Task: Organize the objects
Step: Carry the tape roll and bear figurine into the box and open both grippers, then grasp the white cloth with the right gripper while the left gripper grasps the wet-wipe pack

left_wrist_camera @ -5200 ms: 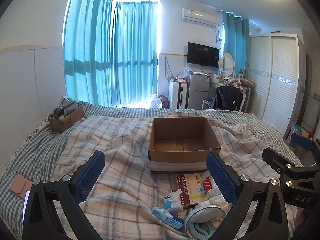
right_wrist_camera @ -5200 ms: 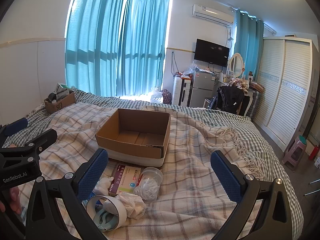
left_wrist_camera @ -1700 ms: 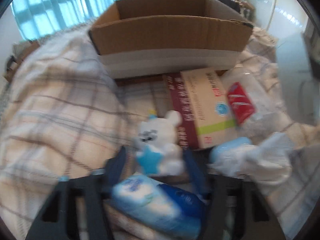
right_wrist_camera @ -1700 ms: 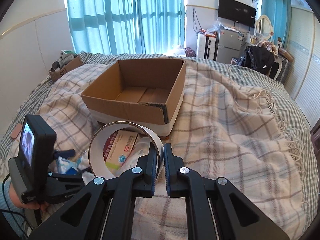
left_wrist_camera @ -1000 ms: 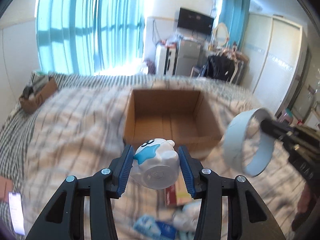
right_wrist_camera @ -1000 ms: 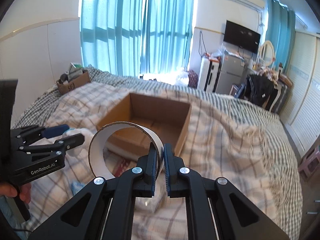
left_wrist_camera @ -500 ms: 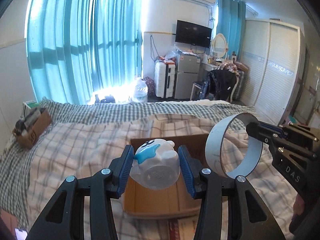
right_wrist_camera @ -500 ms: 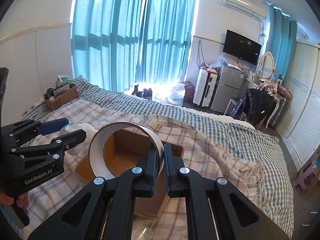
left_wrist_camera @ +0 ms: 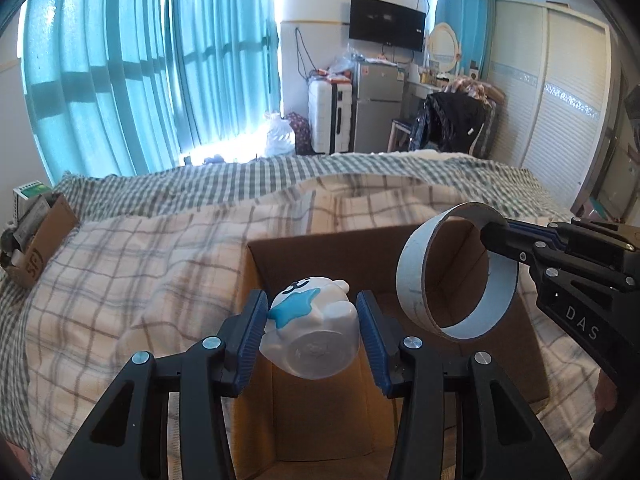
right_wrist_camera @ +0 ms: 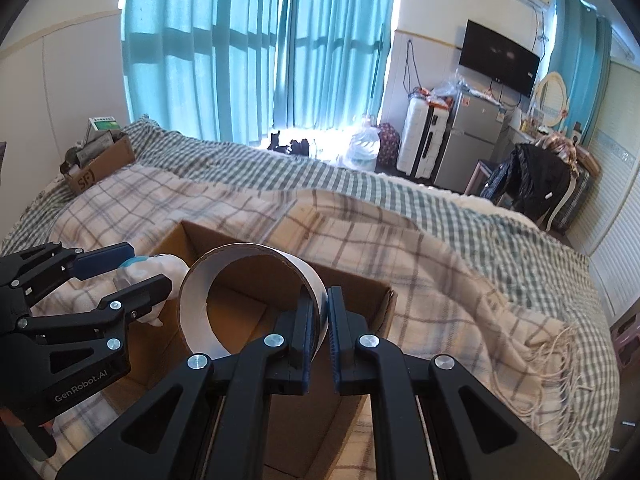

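Observation:
My left gripper [left_wrist_camera: 312, 316] is shut on a white toy figure with a blue star [left_wrist_camera: 310, 326] and holds it above the near left part of the open cardboard box [left_wrist_camera: 320, 408]. My right gripper [right_wrist_camera: 323, 312] is shut on the wall of a wide white tape ring [right_wrist_camera: 248, 302], held over the same box [right_wrist_camera: 372, 300]. In the left wrist view the ring [left_wrist_camera: 412, 276] hangs over the box's right side. In the right wrist view the toy [right_wrist_camera: 156, 268] and left gripper [right_wrist_camera: 132, 270] are at left.
The box sits on a plaid blanket [left_wrist_camera: 140, 264] over the bed. A smaller cardboard box with items [right_wrist_camera: 100, 164] stands at the bed's far left. Curtains, a suitcase, a fridge and a wardrobe lie beyond the bed.
Both grippers have moved forward and down over the box with the toy and the ring still held. The box now fills the lower view.

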A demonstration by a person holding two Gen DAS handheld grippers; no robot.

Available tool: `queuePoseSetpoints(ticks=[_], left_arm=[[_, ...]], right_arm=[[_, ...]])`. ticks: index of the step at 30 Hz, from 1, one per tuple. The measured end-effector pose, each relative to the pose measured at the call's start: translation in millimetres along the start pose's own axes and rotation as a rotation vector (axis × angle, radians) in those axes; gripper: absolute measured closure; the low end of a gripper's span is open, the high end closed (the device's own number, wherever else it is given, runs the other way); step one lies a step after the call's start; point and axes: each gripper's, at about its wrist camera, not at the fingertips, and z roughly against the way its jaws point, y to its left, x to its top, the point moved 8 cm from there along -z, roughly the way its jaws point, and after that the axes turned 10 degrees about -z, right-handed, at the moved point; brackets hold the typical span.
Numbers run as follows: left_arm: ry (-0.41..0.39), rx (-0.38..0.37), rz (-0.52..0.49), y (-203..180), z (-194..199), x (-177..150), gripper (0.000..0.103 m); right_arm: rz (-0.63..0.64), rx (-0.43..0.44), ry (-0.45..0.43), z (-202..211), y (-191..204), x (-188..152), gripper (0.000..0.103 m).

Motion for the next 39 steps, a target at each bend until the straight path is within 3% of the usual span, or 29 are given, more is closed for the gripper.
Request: queuePoseSetpoints(ticks=[5, 6, 7, 9, 10, 19, 27, 33, 39], left_arm=[[0.033, -0.012, -0.019, -7.8, -3.0, -9.4, 0.054], [0.033, -0.011, -0.023, -8.5, -1.1, -9.3, 0.053], [0.032, -0.008, -0.028, -10.0, 2.2, -8.0, 0.048], [0.021, 0.005, -0.028, -9.9, 11.3, -5.5, 0.037], [0.012, 0.009, -0.025, -9.3, 16.8, -4.4, 0.033], [-0.040, 0.056, 0.002, 2.3, 86.7, -4.6, 0.015], [-0.066, 0.082, 0.000, -0.7, 145.0, -22.2, 0.007], [-0.057, 0.079, -0.003, -11.5, 170.3, -57.7, 0.004], [0.001, 0.094, 0.009, -22.3, 165.3, -112.3, 0.004]], right_arm=[[-0.015, 0.011, 0.022, -3.0, -5.2, -6.8, 0.093], [-0.019, 0.017, 0.021, 0.2, -4.8, -7.5, 0.086], [-0.021, 0.020, 0.023, 2.9, -4.4, -7.9, 0.069], [-0.027, 0.013, 0.013, 12.1, -4.7, -8.6, 0.048], [-0.030, 0.007, -0.001, 17.8, -4.6, -8.2, 0.045], [-0.025, -0.004, -0.075, 95.2, 1.6, -5.9, 0.037], [0.000, 0.007, -0.143, 186.2, 9.5, -24.1, 0.024], [-0.003, 0.014, -0.155, 230.9, 15.2, -57.1, 0.018], [0.010, 0.016, -0.076, 219.9, 30.4, -118.1, 0.018]])
